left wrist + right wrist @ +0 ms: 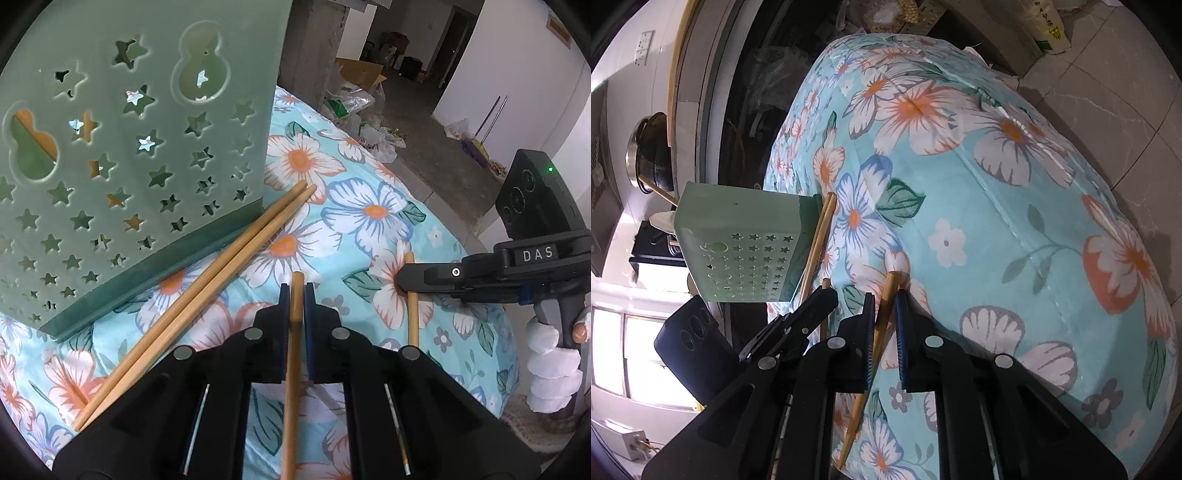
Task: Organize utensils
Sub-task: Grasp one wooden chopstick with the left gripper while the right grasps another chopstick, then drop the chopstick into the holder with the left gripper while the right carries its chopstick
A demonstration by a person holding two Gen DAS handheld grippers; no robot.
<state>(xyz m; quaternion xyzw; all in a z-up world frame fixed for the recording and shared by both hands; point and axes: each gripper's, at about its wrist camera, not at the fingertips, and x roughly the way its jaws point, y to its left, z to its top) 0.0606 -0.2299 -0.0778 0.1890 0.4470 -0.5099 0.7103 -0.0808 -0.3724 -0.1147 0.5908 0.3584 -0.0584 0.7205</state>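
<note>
**Both grippers clamp a chopstick beside the green holder**

A worktop covered with a turquoise floral cloth (369,206) carries everything. On it stands a pale green utensil holder (140,147), its wall pierced with star-shaped and gourd-shaped holes; through the holes wooden pieces show inside, though what they are is hard to tell through the plastic. A darker green base runs along its bottom edge.

Just beside that base lies a pair of chopsticks (207,291), side by side and touching each other, slanting away from the holder's corner across the cloth.

The left gripper (296,295) has its fingers clenched on a single chopstick (294,369), which runs straight down between the blue pads and out towards the camera; its far tip juts a little beyond the fingertips.

The right gripper (885,306) is likewise closed on another chopstick (886,295), gripped near its upper end, the rest slanting down under the fingers over the cloth. In the left wrist view this gripper comes in from the right, held by a hand in a white glove (550,365).
</note>
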